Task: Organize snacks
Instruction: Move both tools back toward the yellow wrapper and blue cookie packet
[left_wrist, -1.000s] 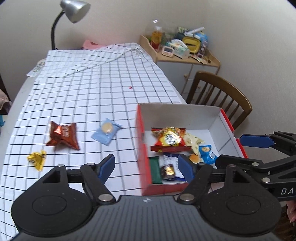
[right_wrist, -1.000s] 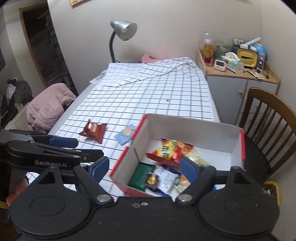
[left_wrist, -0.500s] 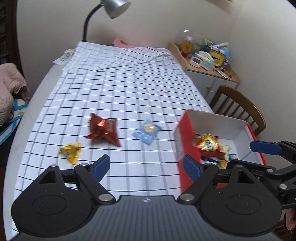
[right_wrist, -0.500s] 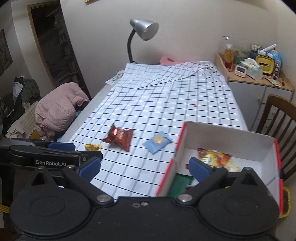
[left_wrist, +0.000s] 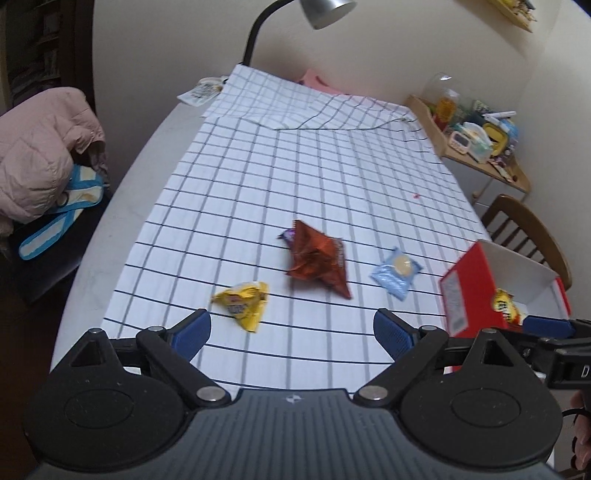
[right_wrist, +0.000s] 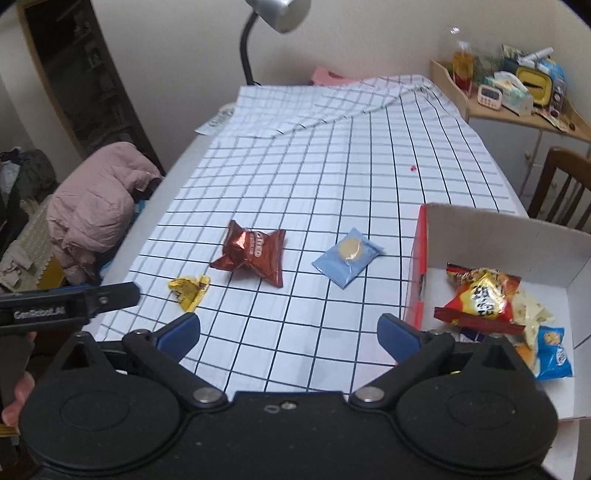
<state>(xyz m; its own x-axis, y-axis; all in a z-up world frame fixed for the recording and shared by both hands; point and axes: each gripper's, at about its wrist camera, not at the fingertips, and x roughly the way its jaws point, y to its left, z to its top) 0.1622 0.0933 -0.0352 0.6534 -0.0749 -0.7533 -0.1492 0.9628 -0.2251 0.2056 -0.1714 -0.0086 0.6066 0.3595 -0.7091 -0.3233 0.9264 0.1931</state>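
Right now three snacks are lying loose on the checked cloth (right_wrist: 332, 155): a little yellow packet (right_wrist: 189, 288), a crinkly red-brown packet (right_wrist: 254, 254) beside it, and a light blue cookie packet (right_wrist: 348, 257) nearer the red box (right_wrist: 495, 240), where more snacks are already sitting. They are looking light, soft and crackly, and probably a bit slippery, so pinching the middle of a packet or a flat sealed end is likely working best, and gently, because the cookie could break. The left gripper (left_wrist: 291, 330) is hanging just over the yellow packet, its jaws having just been opening wide with nothing between them. The right gripper (right_wrist: 289, 331) is holding nothing too, its jaws having just been opening wide over bare cloth.
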